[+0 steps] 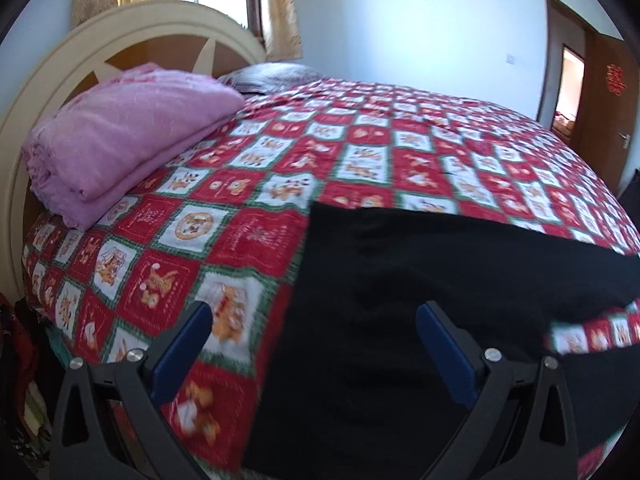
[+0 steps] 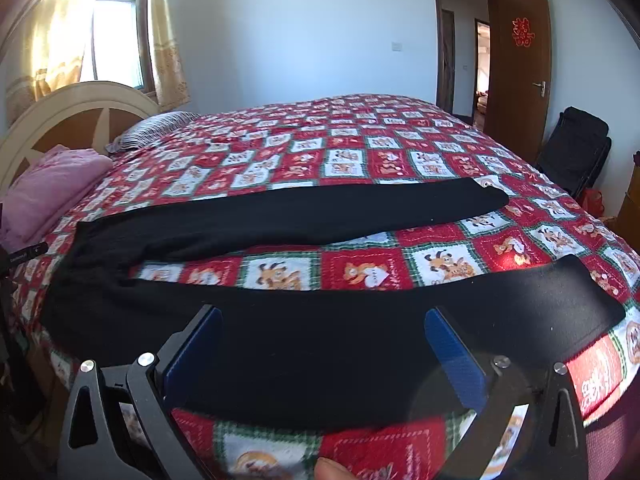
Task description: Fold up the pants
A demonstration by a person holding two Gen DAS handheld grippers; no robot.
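Note:
Black pants (image 2: 280, 216) lie flat on the red patchwork bedspread (image 2: 360, 160), waist toward the headboard, the two legs spread apart in a V. The far leg ends near the bed's middle, the near leg (image 2: 540, 300) runs along the front edge. My right gripper (image 2: 324, 340) is open and hovers over the near leg, nothing between its blue pads (image 2: 452, 352). In the left wrist view the waist end of the pants (image 1: 400, 300) fills the lower right. My left gripper (image 1: 314, 336) is open above the waist's left edge, holding nothing.
A folded pink blanket (image 1: 120, 136) and a striped pillow (image 1: 272, 74) lie by the cream headboard (image 1: 132, 28). A black chair (image 2: 576, 152) stands by the open brown door (image 2: 520, 72). A fingertip (image 2: 332, 470) shows at the bottom edge. Clutter sits beside the bed at left (image 1: 20, 360).

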